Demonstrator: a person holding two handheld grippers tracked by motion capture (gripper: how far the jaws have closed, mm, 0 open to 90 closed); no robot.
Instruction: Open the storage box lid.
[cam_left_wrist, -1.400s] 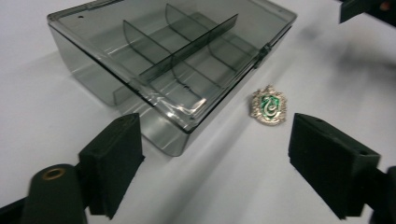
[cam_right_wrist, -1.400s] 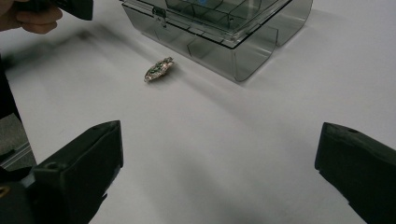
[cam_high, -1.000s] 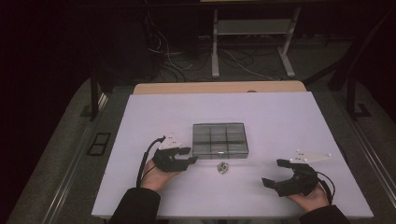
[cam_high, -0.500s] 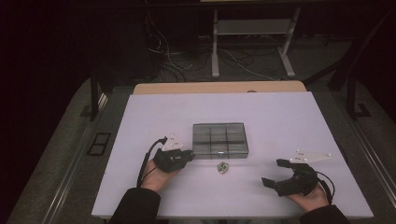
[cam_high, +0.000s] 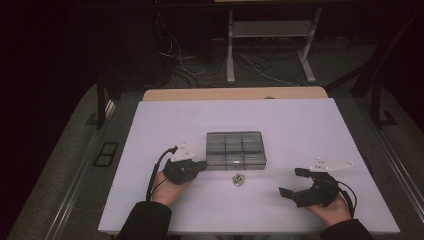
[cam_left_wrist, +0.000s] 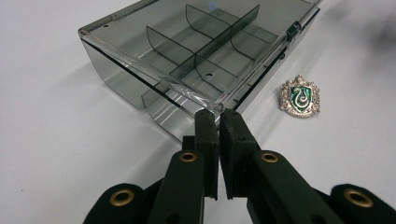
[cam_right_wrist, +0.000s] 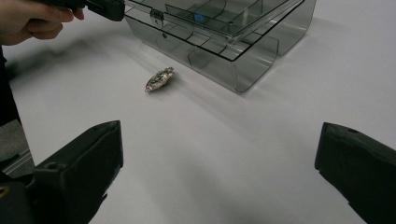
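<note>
At the box's (cam_left_wrist: 196, 60) near left corner, the left gripper (cam_left_wrist: 215, 122) is resting, its fingers having just been closing empty, probably readying to nudge the lid. Right of it, the badge (cam_high: 238, 179) is lying on the bench (cam_high: 300, 130), while the right gripper (cam_high: 291, 182) is waiting with fingers wide apart.

The work surface is a flat white rectangular table top (cam_high: 300, 125), matte and unmarked, with a strip of light wooden board (cam_high: 235, 94) showing along its far edge. Two items lie directly on it. A smoke-grey transparent plastic compartment box (cam_high: 235, 150), divided by internal partitions and closed by a clear hinged lid, sits near the centre. A small silver-edged crest badge with a green enamel field (cam_left_wrist: 301, 95) lies flat just beside the box's near side, not touching it.
</note>
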